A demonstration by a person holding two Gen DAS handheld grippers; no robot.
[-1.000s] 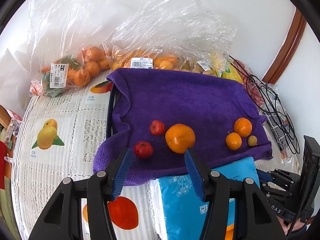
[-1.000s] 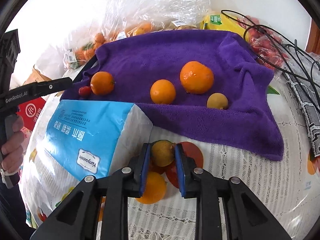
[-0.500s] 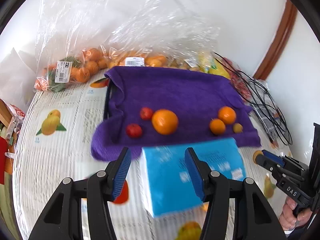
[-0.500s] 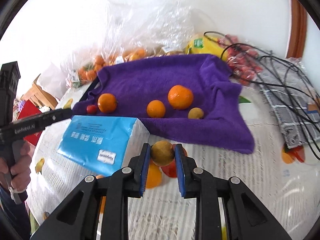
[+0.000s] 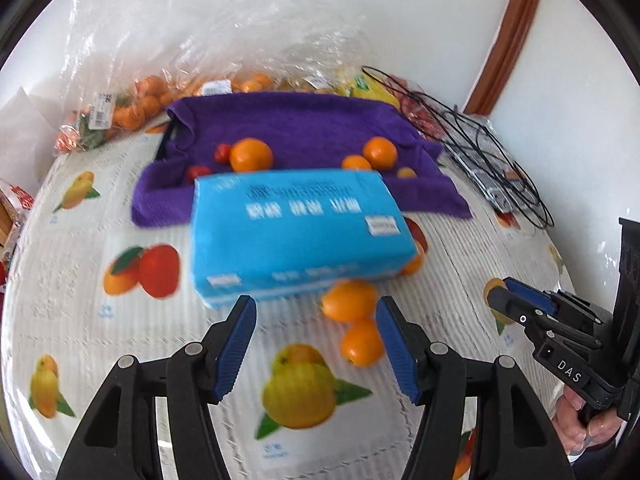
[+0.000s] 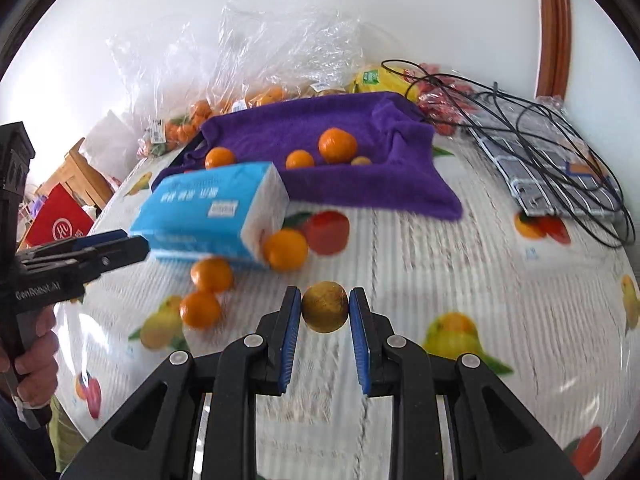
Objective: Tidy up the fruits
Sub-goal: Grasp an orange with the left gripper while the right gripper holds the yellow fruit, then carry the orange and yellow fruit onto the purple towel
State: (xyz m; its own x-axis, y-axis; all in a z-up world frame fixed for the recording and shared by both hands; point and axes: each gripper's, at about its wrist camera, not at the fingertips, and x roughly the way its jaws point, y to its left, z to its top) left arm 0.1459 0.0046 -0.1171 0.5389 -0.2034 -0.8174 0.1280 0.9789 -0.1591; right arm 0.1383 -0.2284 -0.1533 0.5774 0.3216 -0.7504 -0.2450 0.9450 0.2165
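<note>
Left wrist view: the left gripper [image 5: 316, 340] stands with jaws spread and nothing between the pads; they have just been opening wider. Two loose oranges lie on the tablecloth [image 5: 80, 320] just ahead. The nearer orange [image 5: 362, 342] sits close beside the right-hand pad, the farther orange [image 5: 349, 299] beyond it, at the near edge of the blue tissue pack [image 5: 296, 236]. Both lie ahead and to the right of the jaw centreline. The purple towel [image 5: 304, 128], carrying more fruit, lies behind the pack.

Right wrist view: the right gripper [image 6: 325, 308] pinches a small brownish-yellow fruit [image 6: 325, 307], possibly a longan; blur prevents certainty. In my judgement the left gripper is nearer the loose oranges.
</note>
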